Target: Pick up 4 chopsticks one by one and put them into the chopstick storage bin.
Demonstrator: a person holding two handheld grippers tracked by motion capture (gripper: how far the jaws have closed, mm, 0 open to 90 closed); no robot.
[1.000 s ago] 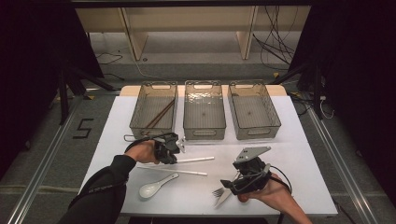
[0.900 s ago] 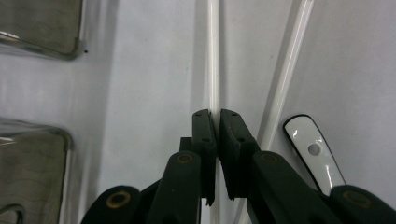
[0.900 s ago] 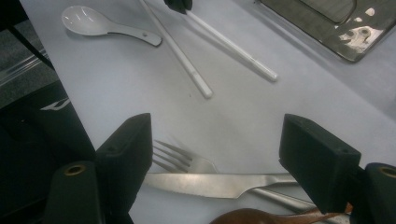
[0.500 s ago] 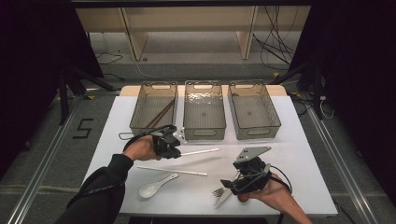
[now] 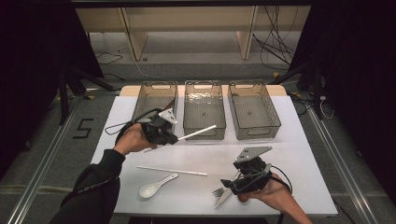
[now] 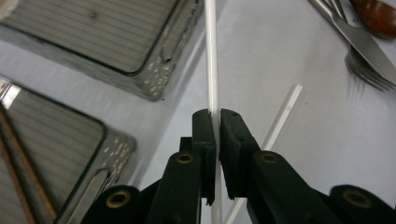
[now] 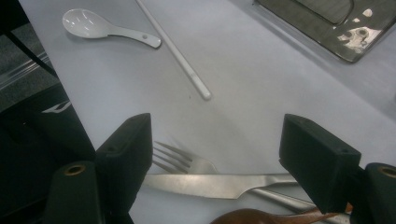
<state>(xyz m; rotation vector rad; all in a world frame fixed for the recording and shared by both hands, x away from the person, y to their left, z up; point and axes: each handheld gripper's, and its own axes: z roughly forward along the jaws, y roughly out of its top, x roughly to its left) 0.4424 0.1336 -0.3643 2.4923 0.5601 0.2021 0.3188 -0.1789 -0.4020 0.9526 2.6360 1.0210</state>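
The left gripper (image 5: 173,136) is held up at the end of a dark-sleeved forearm that reaches in from the lower left, its jaws pressed almost together (a thin gap between the pads) and pointing to the right. The right gripper (image 5: 228,185) sits low at the near edge of the desk, cupped from below by a bare hand (image 5: 266,191), jaws spread wide and pointing left.

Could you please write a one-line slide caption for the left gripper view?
Left gripper clamps a white chopstick above the white table, beside two clear bins.
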